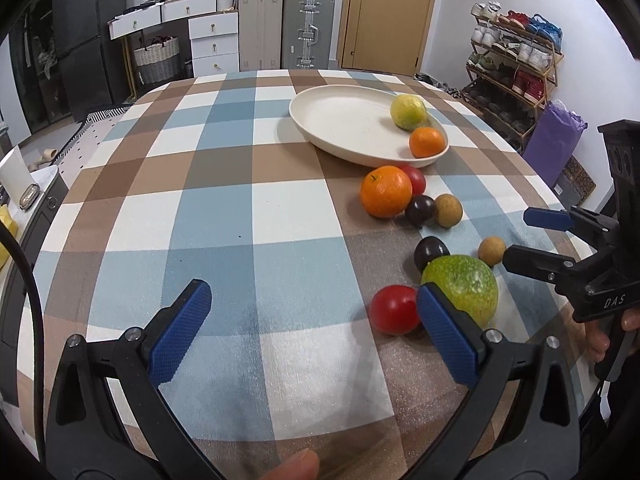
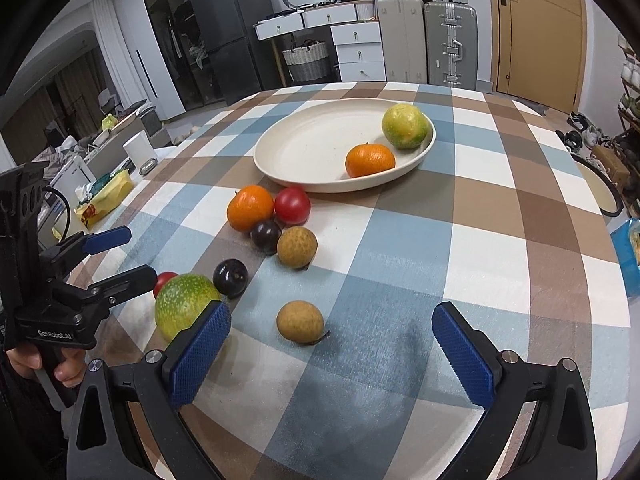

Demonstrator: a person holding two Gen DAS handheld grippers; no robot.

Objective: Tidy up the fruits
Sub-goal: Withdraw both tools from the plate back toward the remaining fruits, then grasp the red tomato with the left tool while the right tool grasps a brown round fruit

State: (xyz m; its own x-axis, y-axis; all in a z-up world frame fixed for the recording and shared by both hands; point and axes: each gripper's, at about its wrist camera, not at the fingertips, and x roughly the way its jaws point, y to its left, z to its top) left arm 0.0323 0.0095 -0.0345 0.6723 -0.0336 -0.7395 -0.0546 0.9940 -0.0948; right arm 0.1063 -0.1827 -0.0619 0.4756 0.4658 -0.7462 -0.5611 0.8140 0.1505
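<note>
A cream plate [image 1: 344, 128] [image 2: 312, 152] holds a yellow-green citrus [image 1: 408, 111] [image 2: 405, 126] and a small orange [image 1: 427, 142] [image 2: 370, 160]. Loose on the checked cloth lie an orange [image 1: 386, 191] [image 2: 250, 207], a red tomato [image 2: 292, 205], two dark plums [image 1: 420, 210] [image 2: 230, 278], two brown longans [image 2: 297, 247] [image 2: 300, 322], a second tomato [image 1: 394, 309] and a large green fruit [image 1: 462, 288] [image 2: 184, 304]. My left gripper [image 1: 316, 328] is open and empty, left of the near tomato. My right gripper [image 2: 330, 350] is open and empty, just behind the near longan.
The round table's edge [image 1: 60, 216] curves away on the left. Snack packets [image 2: 106, 196] and a white box [image 2: 138, 154] sit beyond the table. Suitcases [image 1: 308, 28], drawers, a door and a shoe rack [image 1: 512, 64] stand behind.
</note>
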